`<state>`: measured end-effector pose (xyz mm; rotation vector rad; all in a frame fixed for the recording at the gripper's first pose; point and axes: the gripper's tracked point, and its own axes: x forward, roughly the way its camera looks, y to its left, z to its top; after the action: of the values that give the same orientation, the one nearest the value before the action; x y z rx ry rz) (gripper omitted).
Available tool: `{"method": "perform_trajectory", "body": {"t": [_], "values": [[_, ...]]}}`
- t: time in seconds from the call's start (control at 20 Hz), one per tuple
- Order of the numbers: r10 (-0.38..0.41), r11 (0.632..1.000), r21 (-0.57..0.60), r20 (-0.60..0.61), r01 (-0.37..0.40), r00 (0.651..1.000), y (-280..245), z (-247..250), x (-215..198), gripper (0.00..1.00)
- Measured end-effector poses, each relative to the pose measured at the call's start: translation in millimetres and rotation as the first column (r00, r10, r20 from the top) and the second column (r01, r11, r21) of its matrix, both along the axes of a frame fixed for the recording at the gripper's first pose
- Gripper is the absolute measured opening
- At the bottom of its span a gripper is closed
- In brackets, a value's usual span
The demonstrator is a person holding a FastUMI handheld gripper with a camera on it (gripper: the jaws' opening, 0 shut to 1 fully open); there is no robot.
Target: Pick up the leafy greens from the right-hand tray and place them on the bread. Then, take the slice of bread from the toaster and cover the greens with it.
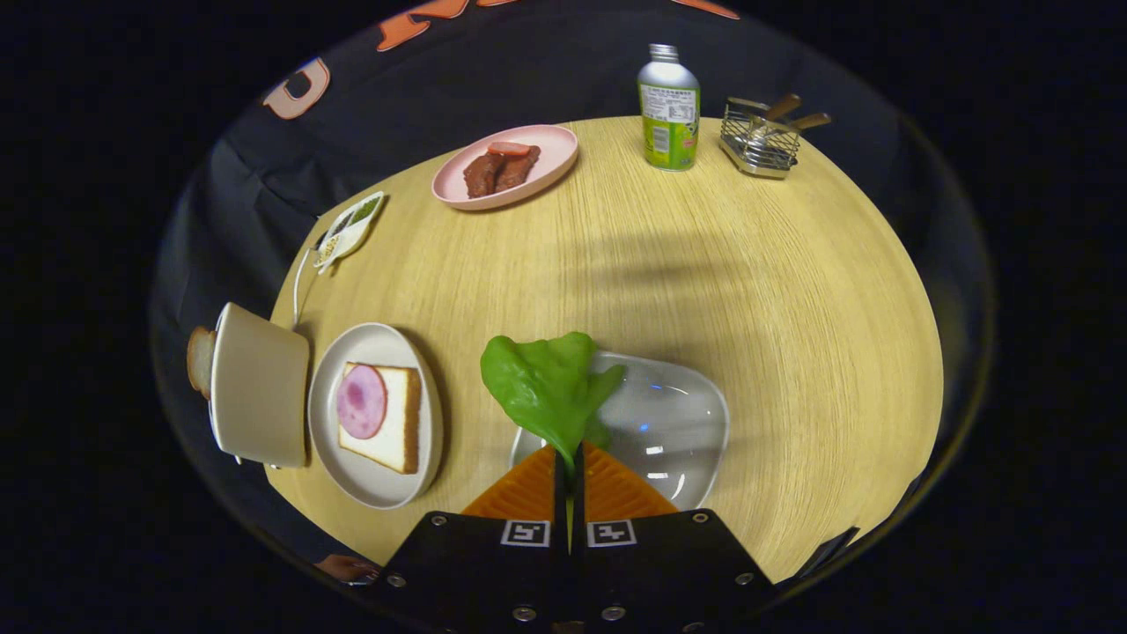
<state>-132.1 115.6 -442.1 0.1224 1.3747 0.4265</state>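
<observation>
My gripper (569,458) is shut on the stem of a leafy green (546,383), which stands up from between the fingertips above the clear glass tray (678,423). Left of the fingers lies a grey plate (374,489) that carries a slice of bread (396,431) topped with a round pink slice of ham (361,401). Further left stands the beige toaster (260,396), with a slice of bread (200,359) poking out of its far side.
At the back of the round wooden table (748,282) are a pink plate (546,172) with pieces of meat, a green-labelled bottle (669,110) and a wire rack (759,136) with wooden-handled utensils. A small white dish (350,229) sits near the table's left edge.
</observation>
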Motion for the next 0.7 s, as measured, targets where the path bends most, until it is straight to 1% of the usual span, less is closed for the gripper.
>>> {"method": "perform_trajectory", "body": {"t": [0.2, 0.4, 0.55, 0.7], "values": [[0.042, 0.997, 0.058, 0.040, -0.044, 0.998, 28, 28, -3, 0.01], [0.098, 0.988, 0.111, 0.076, -0.106, 0.992, 66, 47, -6, 0.01], [0.139, 0.981, 0.123, 0.082, -0.148, 0.987, 94, 47, -10, 0.02], [0.163, 0.977, 0.126, 0.080, -0.172, 0.983, 118, 40, -13, 0.02]]}}
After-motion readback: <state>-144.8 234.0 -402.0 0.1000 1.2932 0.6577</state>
